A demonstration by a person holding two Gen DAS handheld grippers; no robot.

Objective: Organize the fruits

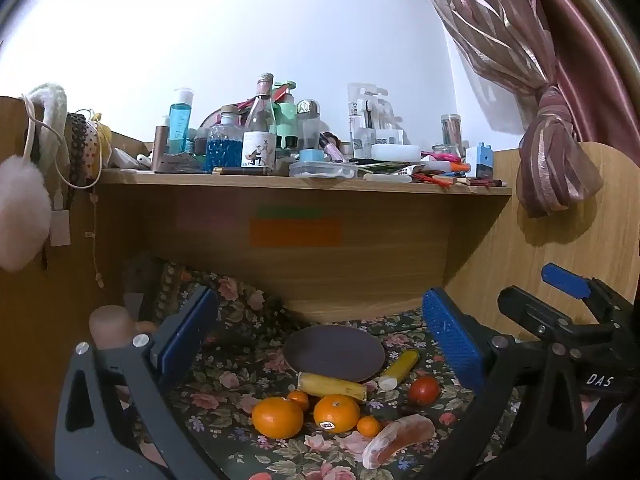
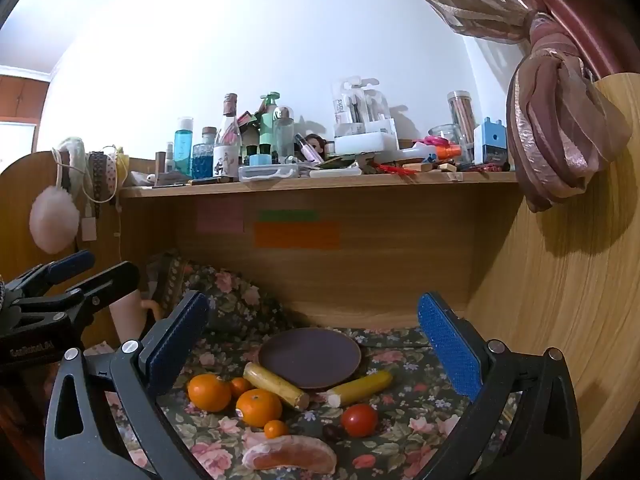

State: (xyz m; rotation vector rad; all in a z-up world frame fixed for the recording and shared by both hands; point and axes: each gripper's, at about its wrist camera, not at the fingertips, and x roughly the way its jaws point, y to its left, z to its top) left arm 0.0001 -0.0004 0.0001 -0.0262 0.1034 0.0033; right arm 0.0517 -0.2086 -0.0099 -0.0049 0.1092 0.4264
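A dark brown plate (image 1: 334, 350) (image 2: 310, 356) lies on the floral cloth. In front of it lie two yellow banana pieces (image 1: 332, 386) (image 2: 276, 384) (image 2: 360, 388), two large oranges (image 1: 277, 417) (image 1: 337, 413) (image 2: 209, 392) (image 2: 259, 407), two small oranges (image 1: 369, 426) (image 2: 276, 429), a red tomato (image 1: 424, 390) (image 2: 359, 420) and a pink grapefruit wedge (image 1: 398, 440) (image 2: 290, 456). My left gripper (image 1: 320, 340) is open and empty above the fruit. My right gripper (image 2: 316, 340) is open and empty above it too.
A wooden shelf (image 1: 304, 186) (image 2: 320, 184) crowded with bottles and jars overhangs the back. Wooden side panels (image 2: 560, 320) close in both sides. A tied curtain (image 1: 556, 160) hangs at the right. A fluffy pink pompom (image 2: 54, 220) hangs at the left.
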